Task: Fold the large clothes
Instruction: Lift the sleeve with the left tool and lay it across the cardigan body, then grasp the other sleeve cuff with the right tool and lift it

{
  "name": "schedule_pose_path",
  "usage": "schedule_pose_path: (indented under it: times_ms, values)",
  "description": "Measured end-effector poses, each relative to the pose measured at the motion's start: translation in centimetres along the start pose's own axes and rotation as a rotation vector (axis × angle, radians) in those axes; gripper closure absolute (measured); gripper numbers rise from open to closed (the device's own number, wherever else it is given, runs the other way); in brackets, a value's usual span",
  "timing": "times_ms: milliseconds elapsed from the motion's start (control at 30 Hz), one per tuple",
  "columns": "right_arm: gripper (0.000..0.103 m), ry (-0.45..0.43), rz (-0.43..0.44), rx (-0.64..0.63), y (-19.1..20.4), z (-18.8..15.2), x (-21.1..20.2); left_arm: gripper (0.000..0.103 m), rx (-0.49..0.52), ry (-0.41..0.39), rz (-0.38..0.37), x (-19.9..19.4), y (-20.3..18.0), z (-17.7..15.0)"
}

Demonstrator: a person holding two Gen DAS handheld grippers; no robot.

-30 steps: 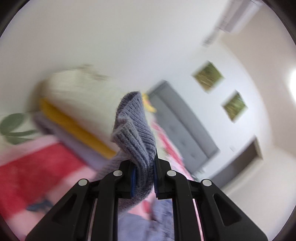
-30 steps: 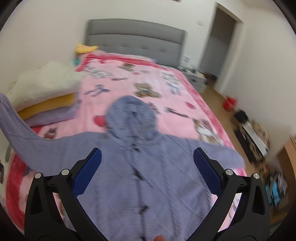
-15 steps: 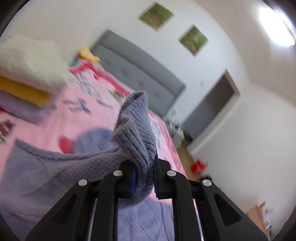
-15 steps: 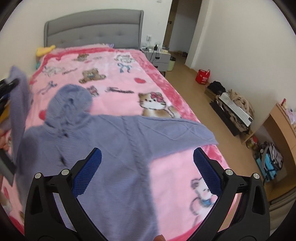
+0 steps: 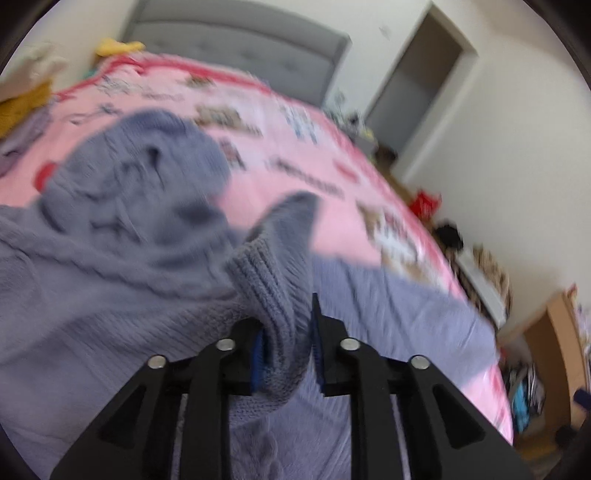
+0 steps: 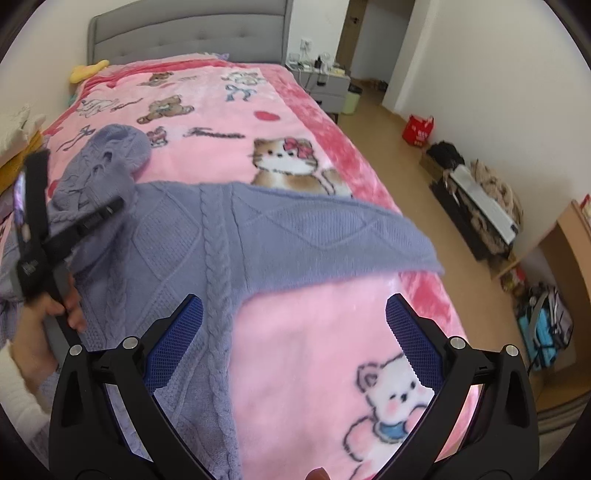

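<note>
Now, starting at the left of the right wrist view, we see a stack of folded cream and yellow textiles [image 6: 16,144] at the frame's edge. Below it our left hand [image 6: 44,325] grips the handle of the black left gripper [image 5: 286,347]. In that gripper's own view, its jaws have just been opening, and the ribbed cuff of the sleeve [image 5: 275,291] sits between the blue pads; whether the pads press on it we cannot tell through the blur.

Moving right, the lavender-grey cable-knit hooded cardigan [image 6: 221,236] lies spread on the pink plush cartoon-print blanket [image 6: 295,332] that covers the bed. Its hood [image 6: 110,155] lies at centre left, towards the grey padded headboard [image 6: 192,33] at the top of the frame. One sleeve [image 6: 351,236] stretches flat to the right across the blanket, below a printed kitten.

At the bottom centre, the black right gripper [image 6: 294,325] hangs over the cardigan's edge and bare blanket, its blue-padded jaws spread wide with nothing between them.

Further right, a grey bedside cabinet [image 6: 325,85] stands beside the bed at the upper centre. A red bag [image 6: 417,129] sits on the wooden floor [image 6: 399,173] near the white wall, and assorted clutter lines the right edge.
</note>
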State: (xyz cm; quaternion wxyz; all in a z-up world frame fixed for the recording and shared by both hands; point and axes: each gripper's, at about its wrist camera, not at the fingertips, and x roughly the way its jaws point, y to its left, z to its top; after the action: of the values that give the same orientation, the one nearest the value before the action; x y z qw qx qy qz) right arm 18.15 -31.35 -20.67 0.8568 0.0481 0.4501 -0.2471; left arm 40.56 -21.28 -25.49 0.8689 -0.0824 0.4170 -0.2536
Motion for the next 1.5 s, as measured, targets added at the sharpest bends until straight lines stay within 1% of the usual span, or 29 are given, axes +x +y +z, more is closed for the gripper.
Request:
schedule_pose_path:
  times_ms: [33,67,100,167,233,267,333,367,433,467,500,533,600,633,667,733,800,833,867,933,967,1033,1100,1167,1267,1300,1333,1400,1500]
  values:
    - [0.008,0.003,-0.002,0.001,0.0,-0.1,0.1,0.059,0.022,0.022,-0.001,0.6,-0.1,-0.4]
    - [0.008,0.004,-0.005,0.001,0.1,-0.2,0.3,0.05,0.039,0.052,-0.007,1.1,-0.2,-0.9]
    - [0.008,0.003,-0.01,0.0,0.2,-0.3,0.2,0.038,0.05,0.072,-0.018,1.4,-0.4,-1.4]
    - [0.008,0.002,-0.014,0.003,0.4,-0.2,0.1,0.033,0.076,0.101,-0.048,1.2,-0.1,-1.7]
    - [0.008,-0.004,-0.002,0.011,0.8,0.3,0.0,0.028,0.105,0.135,-0.047,0.3,0.6,-1.8]
    - [0.008,-0.004,0.023,0.013,1.1,0.8,0.2,0.027,0.115,0.144,-0.056,-0.9,1.3,-1.8]
    - [0.008,0.012,0.099,0.012,1.9,1.7,0.8,0.017,0.134,0.151,-0.059,-2.9,3.3,-1.3]
    - [0.008,0.015,0.156,0.009,2.8,2.6,1.6,0.014,0.143,0.151,-0.046,-4.0,4.4,-1.0]
    - [0.008,0.011,0.232,0.011,4.6,4.1,3.1,0.009,0.148,0.153,0.003,-6.5,7.7,-0.1]
    - [0.008,0.012,0.285,0.021,5.8,4.9,4.3,0.008,0.141,0.16,0.024,-7.3,9.3,0.2]
    - [0.008,0.025,0.33,0.027,6.7,5.5,5.3,0.007,0.116,0.178,0.064,-8.2,11.9,0.6]
    - [0.008,0.056,0.384,0.041,8.0,6.1,6.9,0.007,0.095,0.186,0.091,-8.7,13.7,0.8]
    - [0.008,0.12,0.442,0.075,10.2,6.7,9.8,0.007,0.02,0.212,0.169,-9.3,18.1,1.3]
    - [0.01,0.151,0.453,0.091,11.2,6.8,11.3,0.007,-0.011,0.221,0.185,-9.5,19.5,1.4]
    - [0.019,0.178,0.455,0.109,12.1,6.8,12.6,0.007,-0.044,0.229,0.195,-9.6,21.0,1.5]
    - [0.032,0.22,0.454,0.144,13.3,6.7,14.4,0.007,-0.107,0.231,0.212,-9.6,23.6,1.5]
    - [0.033,0.276,0.438,0.192,14.2,6.4,16.2,0.007,-0.17,0.252,0.191,-8.9,25.4,1.1]
    - [0.042,0.29,0.438,0.212,14.3,6.3,16.7,0.007,-0.178,0.262,0.189,-8.5,25.6,1.0]
    - [0.061,0.299,0.439,0.234,14.6,6.1,17.1,0.007,-0.175,0.271,0.193,-8.1,25.7,0.9]
    - [0.082,0.32,0.404,0.22,14.7,5.8,17.4,0.007,-0.14,0.289,0.222,-7.1,25.1,0.4]
    - [0.087,0.333,0.385,0.206,15.0,5.5,17.4,0.006,-0.127,0.297,0.236,-6.7,24.8,0.2]
    - [0.09,0.318,0.408,0.223,14.8,5.3,16.7,0.005,-0.109,0.297,0.26,-6.2,24.3,0.0]
    - [0.091,0.245,0.44,0.213,14.6,5.9,14.9,0.005,-0.121,0.279,0.269,-6.3,24.2,-0.1]
    - [0.091,0.16,0.467,0.161,14.5,7.2,12.7,0.005,-0.151,0.252,0.261,-6.5,24.6,-0.2]
    - [0.091,-0.003,0.498,0.019,15.7,9.8,8.2,0.005,-0.178,0.219,0.254,-6.8,24.9,-0.3]
    - [0.091,-0.018,0.487,-0.007,15.5,10.3,7.9,0.005,-0.176,0.21,0.255,-6.8,24.8,-0.3]
    - [0.091,-0.023,0.464,-0.03,15.7,10.6,7.6,0.005,-0.17,0.205,0.258,-6.8,24.8,-0.4]
    - [0.091,0.018,0.419,-0.032,15.5,9.9,8.7,0.005,-0.148,0.195,0.273,-6.6,24.5,-0.7]
    - [0.091,0.174,0.355,0.011,14.0,7.1,13.0,0.005,-0.102,0.201,0.307,-6.0,23.8,-1.0]
